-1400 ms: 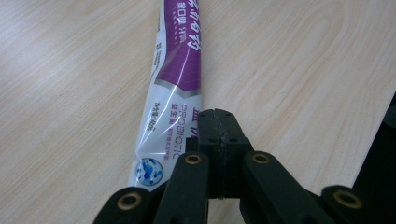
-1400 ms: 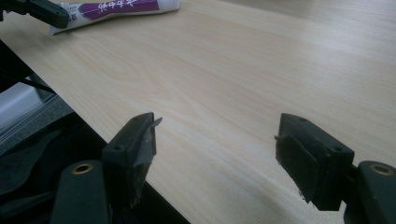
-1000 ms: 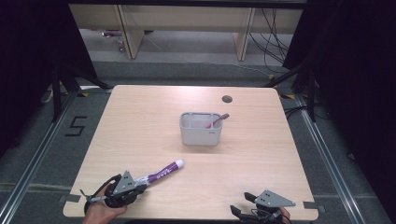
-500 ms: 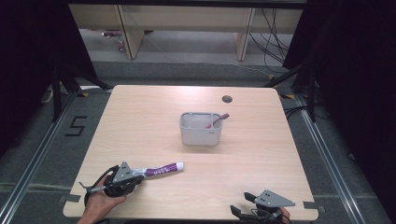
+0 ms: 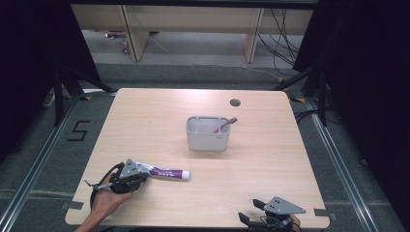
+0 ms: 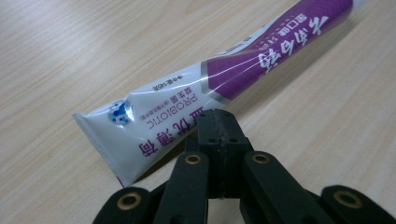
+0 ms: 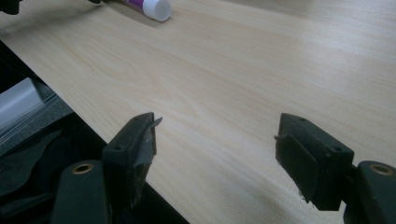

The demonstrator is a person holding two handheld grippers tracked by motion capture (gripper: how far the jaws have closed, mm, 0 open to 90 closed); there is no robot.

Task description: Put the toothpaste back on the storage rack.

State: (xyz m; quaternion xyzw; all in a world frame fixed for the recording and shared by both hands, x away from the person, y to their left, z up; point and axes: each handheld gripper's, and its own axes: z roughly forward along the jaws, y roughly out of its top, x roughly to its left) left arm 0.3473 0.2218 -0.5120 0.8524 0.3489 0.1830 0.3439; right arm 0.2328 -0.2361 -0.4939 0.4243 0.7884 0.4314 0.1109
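left claw [image 6: 219,128] pressed together beside toothpaste tube [image 6: 224,74], not pinching it | right claw [image 7: 224,154] spread | we reckon a shove sends the tube skidding across the surface [image 5: 270,159]

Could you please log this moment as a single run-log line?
left gripper: shut, beside toothpaste tube, not gripping | right gripper: open, near table edge | tube: lying flat | grey caddy: mid-table

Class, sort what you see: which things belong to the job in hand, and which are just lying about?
Job in hand: toothpaste tube; left gripper, fingers shut beside it; grey caddy, likely its destination.
Lying about: pink-handled item in the caddy; round hole in the table; right gripper, open, idle.
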